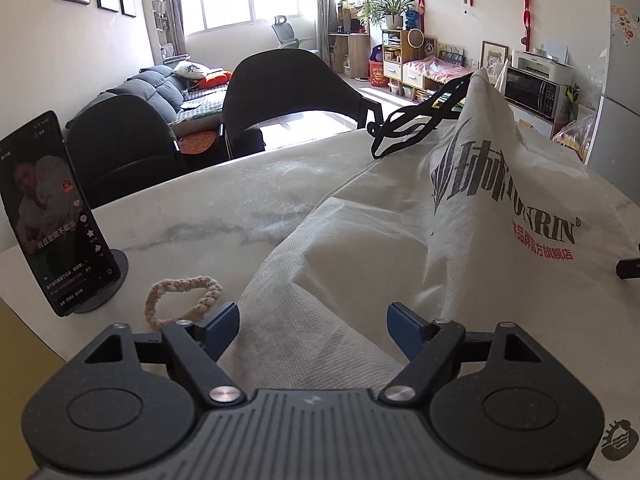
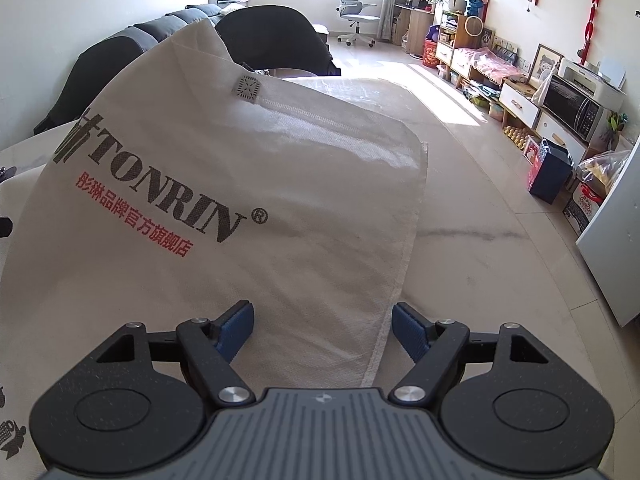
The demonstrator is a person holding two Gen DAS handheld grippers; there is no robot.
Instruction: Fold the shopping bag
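Both grippers (image 1: 313, 330) (image 2: 323, 330) gape over bag (image 2: 240, 184) edges.

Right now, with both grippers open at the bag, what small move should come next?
Probably close both grippers on the near edge: the bag lies puffed between the open left gripper and right gripper, neither pressing it.

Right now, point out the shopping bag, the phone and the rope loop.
shopping bag (image 2: 248, 184): right wrist view, printed front panel.
phone (image 1: 52, 216): left wrist view, middle of screen.
rope loop (image 1: 160, 300): left wrist view, left curve of braid.
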